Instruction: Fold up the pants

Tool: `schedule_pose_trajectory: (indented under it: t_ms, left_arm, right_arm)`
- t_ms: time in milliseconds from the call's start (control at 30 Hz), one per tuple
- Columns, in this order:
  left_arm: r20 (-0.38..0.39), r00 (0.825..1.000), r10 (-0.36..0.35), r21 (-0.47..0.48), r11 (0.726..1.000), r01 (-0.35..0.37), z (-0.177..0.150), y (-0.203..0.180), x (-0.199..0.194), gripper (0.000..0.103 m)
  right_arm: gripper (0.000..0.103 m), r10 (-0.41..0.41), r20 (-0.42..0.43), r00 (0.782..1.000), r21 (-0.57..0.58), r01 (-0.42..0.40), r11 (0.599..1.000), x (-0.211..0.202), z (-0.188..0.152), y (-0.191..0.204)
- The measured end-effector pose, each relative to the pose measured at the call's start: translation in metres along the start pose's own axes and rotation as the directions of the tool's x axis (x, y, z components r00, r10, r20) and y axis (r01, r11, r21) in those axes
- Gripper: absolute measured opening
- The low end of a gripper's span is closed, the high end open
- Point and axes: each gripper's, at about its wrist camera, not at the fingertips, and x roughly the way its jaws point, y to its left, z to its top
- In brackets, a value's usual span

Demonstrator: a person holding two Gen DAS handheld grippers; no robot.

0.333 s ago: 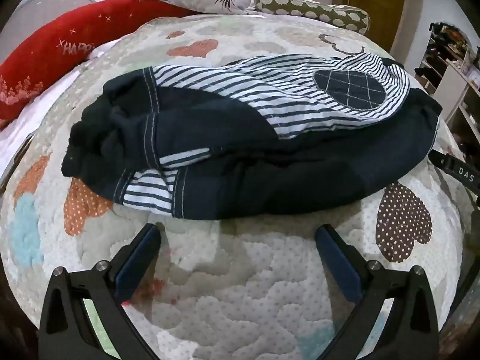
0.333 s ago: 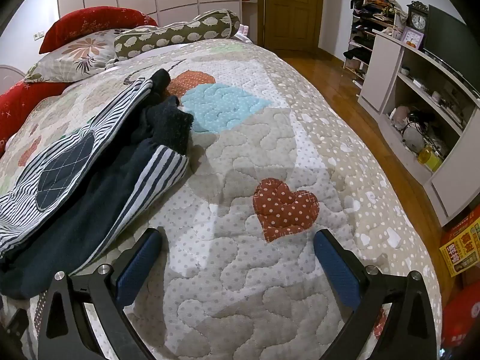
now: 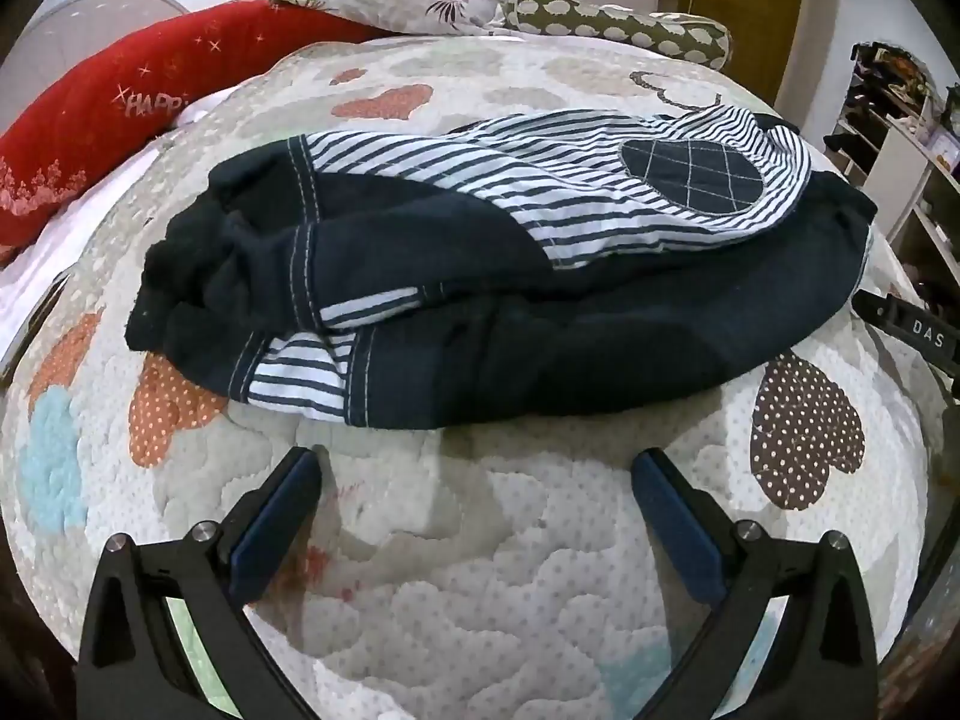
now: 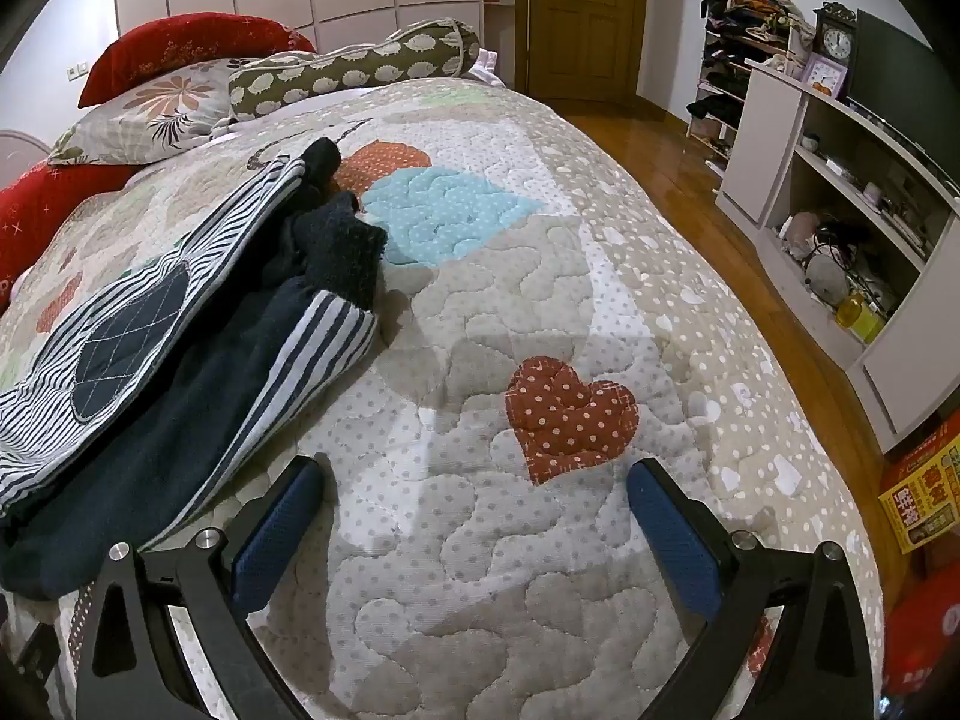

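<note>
Pants (image 3: 600,348) loose; both hand-held grippers wide, empty.

The left wrist view looks forward and down from just above the quilt (image 3: 480,600), close to the pants (image 3: 600,348), toward the pillows (image 3: 150,90). The right wrist view sits low at the pants' end, facing along the bed to the door (image 4: 585,18). Both share the pants, quilt and pillows.

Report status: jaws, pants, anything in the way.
Left gripper, right gripper: jaws open, empty. Pants bunched on quilt, untouched. Nothing in the way.
</note>
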Motion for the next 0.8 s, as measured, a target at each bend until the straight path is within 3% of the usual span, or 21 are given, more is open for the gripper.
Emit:
schedule_pose_trajectory:
  t_ms: [800]
  left_arm:
    - [0.055,0.998,-0.011,0.017,1.0,0.01,-0.0072,-0.0004,-0.0044,0.103]
  right_arm:
    - [0.103,0.0,0.0,1.0,0.0,0.0,1.0,-0.0001,0.0,0.0]
